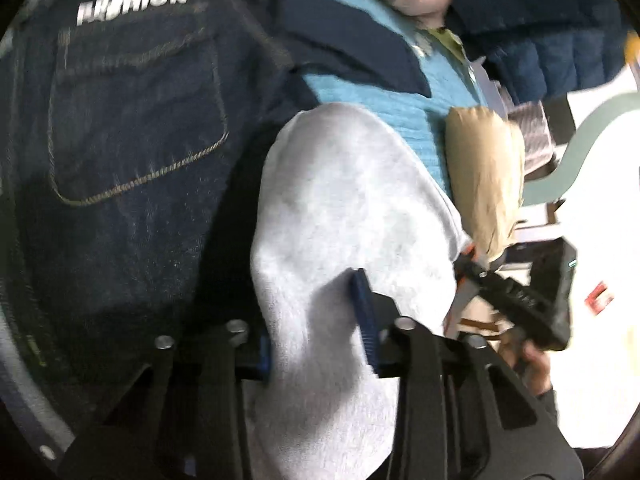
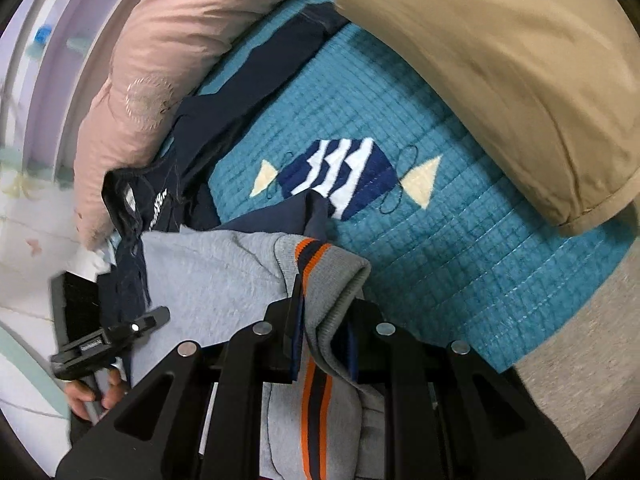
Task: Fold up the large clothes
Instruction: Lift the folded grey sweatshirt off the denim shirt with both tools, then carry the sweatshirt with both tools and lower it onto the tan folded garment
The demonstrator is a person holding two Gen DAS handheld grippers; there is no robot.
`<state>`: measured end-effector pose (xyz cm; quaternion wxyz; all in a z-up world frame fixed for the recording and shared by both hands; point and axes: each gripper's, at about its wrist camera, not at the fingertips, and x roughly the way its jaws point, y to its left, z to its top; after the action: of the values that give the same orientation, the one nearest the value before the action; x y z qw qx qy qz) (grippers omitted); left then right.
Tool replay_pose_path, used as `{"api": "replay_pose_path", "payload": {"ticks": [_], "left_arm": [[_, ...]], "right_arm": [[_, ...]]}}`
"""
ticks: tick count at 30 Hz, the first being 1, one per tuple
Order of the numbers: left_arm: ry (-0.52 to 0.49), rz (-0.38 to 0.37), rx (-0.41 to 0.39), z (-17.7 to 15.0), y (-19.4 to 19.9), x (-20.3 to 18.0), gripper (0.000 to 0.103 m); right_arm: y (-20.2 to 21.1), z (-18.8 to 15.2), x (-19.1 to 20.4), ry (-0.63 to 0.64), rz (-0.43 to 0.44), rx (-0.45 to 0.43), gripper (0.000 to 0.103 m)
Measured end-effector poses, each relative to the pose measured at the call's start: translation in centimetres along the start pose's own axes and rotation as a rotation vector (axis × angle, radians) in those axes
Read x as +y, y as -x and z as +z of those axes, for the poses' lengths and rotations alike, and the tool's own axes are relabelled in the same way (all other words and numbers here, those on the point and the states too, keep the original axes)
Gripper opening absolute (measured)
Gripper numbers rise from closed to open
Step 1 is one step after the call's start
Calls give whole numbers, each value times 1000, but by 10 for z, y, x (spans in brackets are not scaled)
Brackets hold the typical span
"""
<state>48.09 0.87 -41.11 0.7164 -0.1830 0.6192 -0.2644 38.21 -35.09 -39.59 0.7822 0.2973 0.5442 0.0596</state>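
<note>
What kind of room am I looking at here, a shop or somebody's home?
Most likely a home, perhaps a child's room or play corner. A quilted teal mat with a stitched fish lies underneath, heaped with everyday clothes: a pink puffer jacket, dark jeans and a grey sweatshirt.

Each fisheye view looks steeply down along its own gripper's fingers, very close to the cloth. Both share the grey sweatshirt [image 1: 340, 200] and teal quilted mat [image 2: 460, 240] — and each catches the other gripper at its edge.
</note>
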Motion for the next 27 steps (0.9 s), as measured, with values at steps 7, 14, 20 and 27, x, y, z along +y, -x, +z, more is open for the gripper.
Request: {"api": "replay_pose_path", "payload": {"ticks": [7, 14, 20, 27], "left_arm": [[-120, 18, -111, -9, 37, -40, 17], [-233, 8, -173, 22, 53, -106, 17], [-383, -29, -162, 71, 47, -202, 17], [-526, -71, -76, 135, -4, -320, 17]], "right_arm": [[44, -15, 22, 75, 43, -39, 16], [110, -17, 21, 51, 168, -124, 16], [179, 1, -1, 23, 224, -248, 16], [240, 38, -44, -52, 252, -359, 16]]}}
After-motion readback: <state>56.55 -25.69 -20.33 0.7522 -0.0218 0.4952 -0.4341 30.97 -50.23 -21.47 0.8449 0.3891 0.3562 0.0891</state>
